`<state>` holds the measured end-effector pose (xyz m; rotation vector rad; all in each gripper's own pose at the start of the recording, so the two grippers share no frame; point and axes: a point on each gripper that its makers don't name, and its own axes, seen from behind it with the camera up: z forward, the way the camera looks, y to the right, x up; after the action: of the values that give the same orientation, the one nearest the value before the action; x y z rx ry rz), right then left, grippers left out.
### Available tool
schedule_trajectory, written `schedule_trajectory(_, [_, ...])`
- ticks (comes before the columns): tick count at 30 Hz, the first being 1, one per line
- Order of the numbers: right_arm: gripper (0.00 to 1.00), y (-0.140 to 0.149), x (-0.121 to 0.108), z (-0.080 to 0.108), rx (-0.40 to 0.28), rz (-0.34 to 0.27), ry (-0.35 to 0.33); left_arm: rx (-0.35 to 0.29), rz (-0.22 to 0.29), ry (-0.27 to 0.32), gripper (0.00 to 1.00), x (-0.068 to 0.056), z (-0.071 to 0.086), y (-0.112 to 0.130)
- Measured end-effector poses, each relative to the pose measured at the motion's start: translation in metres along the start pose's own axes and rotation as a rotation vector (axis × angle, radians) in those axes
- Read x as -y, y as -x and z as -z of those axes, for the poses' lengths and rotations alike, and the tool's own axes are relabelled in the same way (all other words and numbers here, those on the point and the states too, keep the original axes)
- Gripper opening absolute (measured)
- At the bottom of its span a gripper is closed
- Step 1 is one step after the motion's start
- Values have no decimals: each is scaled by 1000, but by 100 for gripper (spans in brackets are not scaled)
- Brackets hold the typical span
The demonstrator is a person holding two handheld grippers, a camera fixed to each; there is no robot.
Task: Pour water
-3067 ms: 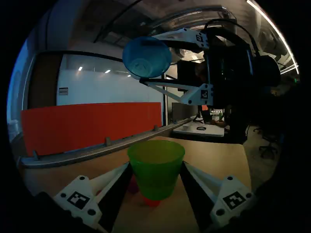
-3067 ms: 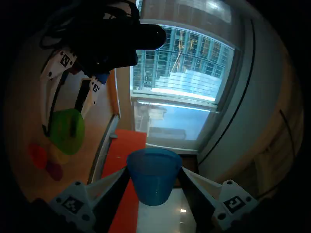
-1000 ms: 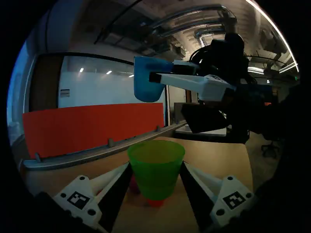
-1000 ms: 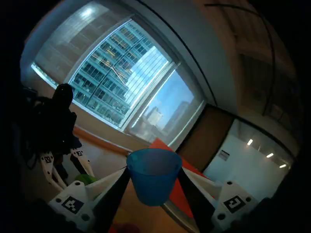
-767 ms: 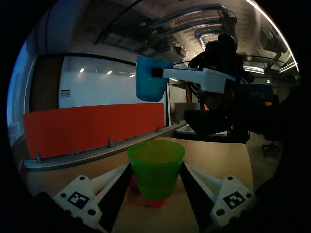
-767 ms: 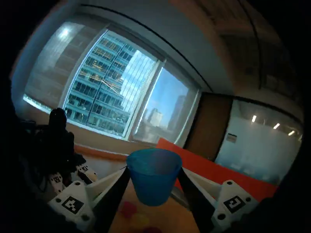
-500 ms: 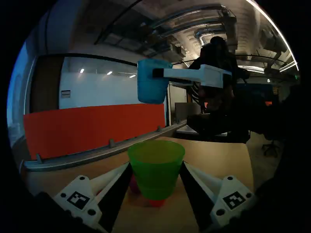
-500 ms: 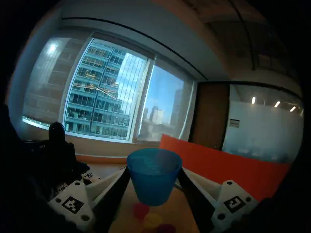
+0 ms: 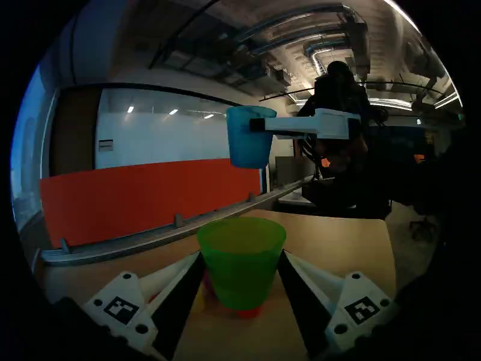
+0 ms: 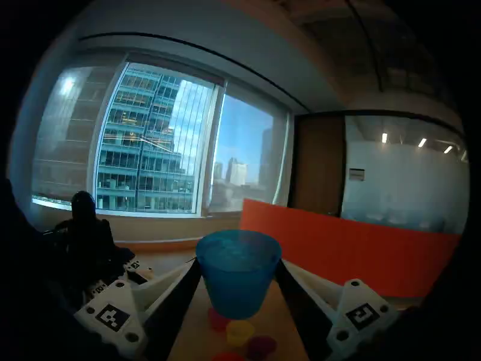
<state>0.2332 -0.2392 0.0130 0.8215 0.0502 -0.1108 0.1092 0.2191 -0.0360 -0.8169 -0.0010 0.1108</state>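
— Where's the blue cup (image 10: 238, 274)?
— Upright again, above and beyond the green cup (image 9: 242, 253), no longer tipped towards it. I'd judge the pour done. The right claw (image 10: 238, 265) grips its sides.
— And the green cup?
— Pinched in the left claw (image 9: 240, 268), low over the tabletop (image 9: 337, 240).
— Any writing?
— Only square markers (image 9: 121, 309) on the claws. The wall sign (image 9: 106, 145) above the green cup is too small to read.
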Motion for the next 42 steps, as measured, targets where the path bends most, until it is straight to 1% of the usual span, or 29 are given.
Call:
schedule_trajectory(6, [88,15,-13,11,17,-11,31,13,-6,-16,81,5,2,5])
schedule_trajectory(12, [88,30,-23,26,35,-18,56,30,-3,-44,81,15,7,12])
schedule_trajectory(18, [88,48,-34,40,56,-12,89,46,1,-72,81,25,13,20])
schedule_trajectory(26, [89,64,-42,57,68,-3,119,61,-9,-92,81,33,18,28])
schedule_trajectory(35, [89,79,-42,62,82,1,122,86,-15,-99,81,35,20,38])
schedule_trajectory(42, [89,101,-43,64,116,-1,119,131,-20,-100,81,37,21,55])
